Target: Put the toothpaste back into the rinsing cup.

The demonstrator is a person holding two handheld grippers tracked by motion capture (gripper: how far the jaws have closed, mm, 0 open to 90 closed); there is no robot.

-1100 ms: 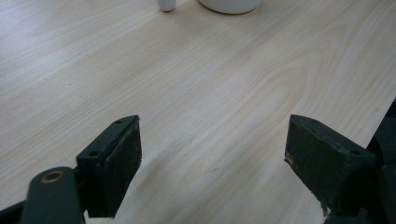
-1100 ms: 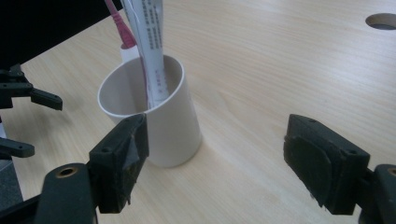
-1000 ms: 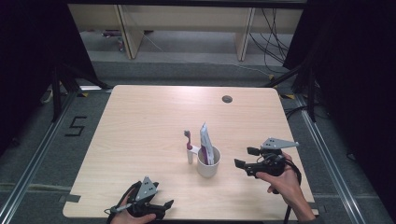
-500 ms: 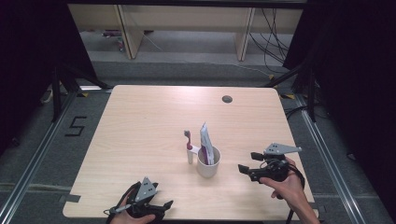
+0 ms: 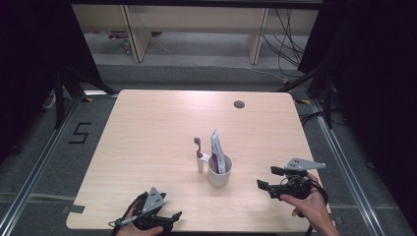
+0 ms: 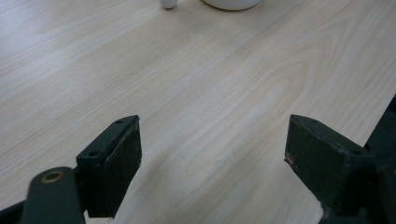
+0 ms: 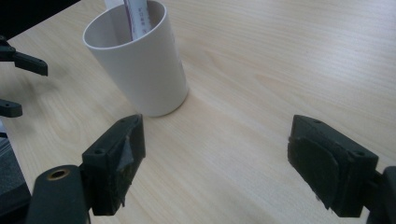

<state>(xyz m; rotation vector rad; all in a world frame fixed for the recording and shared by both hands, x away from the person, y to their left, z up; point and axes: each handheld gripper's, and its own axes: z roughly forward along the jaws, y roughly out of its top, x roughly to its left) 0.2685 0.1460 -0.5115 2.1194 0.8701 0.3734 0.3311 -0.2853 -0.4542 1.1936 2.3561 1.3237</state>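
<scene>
White cup [image 5: 219, 171] unmoved | right tool [image 5: 266, 182] withdrew nearer table edge, open

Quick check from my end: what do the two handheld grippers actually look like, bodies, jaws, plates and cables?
Both are black. The left gripper and right gripper each carry a grey three-cornered plate on top and trail a black cable. Their jaws are blocky black pads; in the right gripper view the pads look worn, with scuffed, peeling facing. A brass-coloured rivet shows by one jaw in each gripper view.
</scene>
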